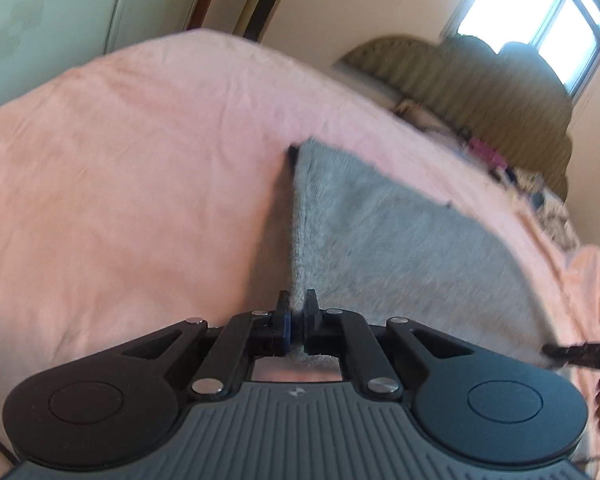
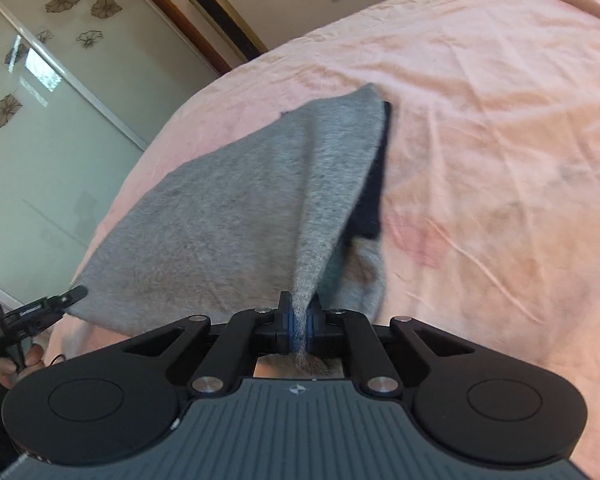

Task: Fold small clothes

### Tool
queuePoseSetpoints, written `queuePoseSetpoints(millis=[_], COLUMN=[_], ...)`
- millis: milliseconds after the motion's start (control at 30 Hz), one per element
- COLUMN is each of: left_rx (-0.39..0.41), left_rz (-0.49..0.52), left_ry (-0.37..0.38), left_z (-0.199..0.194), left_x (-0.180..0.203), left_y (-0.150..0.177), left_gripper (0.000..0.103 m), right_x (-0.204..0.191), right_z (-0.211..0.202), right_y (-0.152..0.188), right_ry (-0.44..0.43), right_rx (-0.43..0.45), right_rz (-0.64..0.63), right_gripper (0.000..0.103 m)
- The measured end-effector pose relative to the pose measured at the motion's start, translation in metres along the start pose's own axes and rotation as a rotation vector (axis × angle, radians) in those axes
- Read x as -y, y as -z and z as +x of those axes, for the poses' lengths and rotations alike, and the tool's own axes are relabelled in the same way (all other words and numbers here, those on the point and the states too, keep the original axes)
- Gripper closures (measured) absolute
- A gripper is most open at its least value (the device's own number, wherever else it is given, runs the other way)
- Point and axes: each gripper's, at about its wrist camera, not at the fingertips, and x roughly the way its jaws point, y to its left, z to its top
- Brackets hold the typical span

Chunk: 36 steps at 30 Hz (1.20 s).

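Observation:
A small grey knit garment point(image 1: 380, 240) with a dark navy trim lies on a pink bedsheet point(image 1: 120, 180). My left gripper point(image 1: 296, 308) is shut on the garment's near left corner. In the right wrist view my right gripper point(image 2: 299, 312) is shut on the garment's point(image 2: 228, 216) near right corner, and the cloth rises in a taut fold from the jaws. The dark trim point(image 2: 374, 184) shows under the lifted right edge. The left gripper point(image 2: 66, 296) shows at the garment's far left corner in the right wrist view; the right gripper's tip point(image 1: 572, 352) shows at the right edge of the left wrist view.
The pink sheet point(image 2: 500, 140) covers a bed. An olive headboard point(image 1: 460, 80) and a bright window point(image 1: 532, 12) stand behind. Mixed clothes point(image 1: 520, 176) lie at the bed's far edge. A glass wardrobe door point(image 2: 40, 120) with flower decals and a gold fan tower point(image 2: 216, 12) stand to the left.

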Motion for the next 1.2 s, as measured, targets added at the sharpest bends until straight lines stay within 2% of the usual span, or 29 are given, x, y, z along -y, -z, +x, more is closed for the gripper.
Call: queuePoseSetpoints(millis=[67, 133, 167, 200, 233, 267, 300, 333, 367, 400, 433, 500, 533, 600, 633, 700, 767, 833, 933, 1000, 1033, 1100, 1167, 1200], left_rx=[-0.009, 0.025, 0.069, 0.126, 0.194, 0.242, 0.267, 0.278, 0.286, 0.287, 0.27, 0.185, 0.139, 0.085, 0.109, 0.104, 0.1, 0.096, 0.1, 0.1, 0.091, 0.061, 0.064, 0.092], left_rz=[0.031, 0.023, 0.026, 0.028, 0.019, 0.013, 0.026, 0.059, 0.098, 0.139, 0.184, 0.27, 0.292, 0.319, 0.338, 0.313, 0.318, 0.333, 0.336, 0.323, 0.325, 0.329, 0.323, 0.337], left_ry=[-0.017, 0.009, 0.031, 0.046, 0.064, 0.081, 0.093, 0.087, 0.062, 0.039, 0.02, -0.071, -0.118, -0.181, -0.192, -0.155, -0.152, -0.178, -0.203, -0.16, -0.132, -0.147, -0.168, -0.192], left_z=[0.0, -0.011, -0.02, -0.029, -0.035, -0.036, -0.031, -0.019, -0.001, 0.022, 0.049, 0.104, 0.13, 0.162, 0.164, 0.16, 0.16, 0.163, 0.149, 0.124, 0.113, 0.107, 0.112, 0.114], left_x=[0.002, 0.003, 0.005, 0.009, 0.015, 0.023, 0.036, 0.052, 0.069, 0.084, 0.098, 0.12, 0.124, 0.118, 0.114, 0.104, 0.104, 0.11, 0.116, 0.118, 0.117, 0.113, 0.102, 0.099], left_y=[0.002, -0.007, -0.014, -0.023, -0.034, -0.046, -0.057, -0.069, -0.078, -0.083, -0.087, -0.089, -0.087, -0.08, -0.075, -0.076, -0.077, -0.079, -0.074, -0.066, -0.061, -0.052, -0.046, -0.042], left_gripper=[0.096, 0.095, 0.095, 0.095, 0.094, 0.088, 0.072, 0.061, 0.037, 0.031, 0.031, 0.032, 0.032, 0.029, 0.029, 0.028, 0.025, 0.022, 0.024, 0.023, 0.023, 0.023, 0.019, 0.013], right_x=[0.009, 0.013, 0.011, 0.008, 0.004, -0.001, -0.006, -0.012, -0.02, -0.026, -0.032, -0.04, -0.044, -0.049, -0.049, -0.046, -0.036, -0.028, -0.037, -0.049, -0.055, -0.062, -0.062, -0.058], right_z=[0.002, -0.002, -0.008, -0.015, -0.021, -0.024, -0.02, -0.014, -0.004, 0.01, 0.027, 0.062, 0.083, 0.115, 0.124, 0.13, 0.128, 0.124, 0.123, 0.112, 0.103, 0.09, 0.095, 0.105], right_y=[0.003, -0.002, -0.007, -0.013, -0.019, -0.027, -0.037, -0.047, -0.058, -0.069, -0.079, -0.094, -0.102, -0.108, -0.107, -0.098, -0.089, -0.093, -0.093, -0.085, -0.078, -0.063, -0.054, -0.051], right_ry=[-0.01, -0.01, -0.001, 0.008, 0.015, 0.017, 0.012, 0.013, 0.015, 0.003, -0.017, -0.026, 0.001, 0.111, 0.153, 0.163, 0.159, 0.119, 0.154, 0.205, 0.203, 0.155, 0.199, 0.243], right_rx=[-0.012, 0.022, 0.061, 0.117, 0.179, 0.22, 0.235, 0.246, 0.265, 0.267, 0.257, 0.238, 0.22, 0.195, 0.201, 0.243, 0.288, 0.304, 0.298, 0.31, 0.32, 0.326, 0.292, 0.241], right_rz=[0.027, 0.069, 0.07, 0.062, 0.054, 0.043, 0.031, 0.024, 0.017, 0.008, 0.007, 0.024, 0.013, -0.039, -0.092, -0.209, -0.279, -0.223, -0.26, -0.257, -0.251, -0.279, -0.305, -0.31], right_gripper=[0.089, 0.078, 0.059, 0.036, 0.028, 0.021, 0.022, 0.022, 0.021, 0.021, 0.021, 0.021, 0.021, 0.021, 0.021, 0.021, 0.021, 0.021, 0.02, 0.021, 0.021, 0.005, 0.0, 0.0])
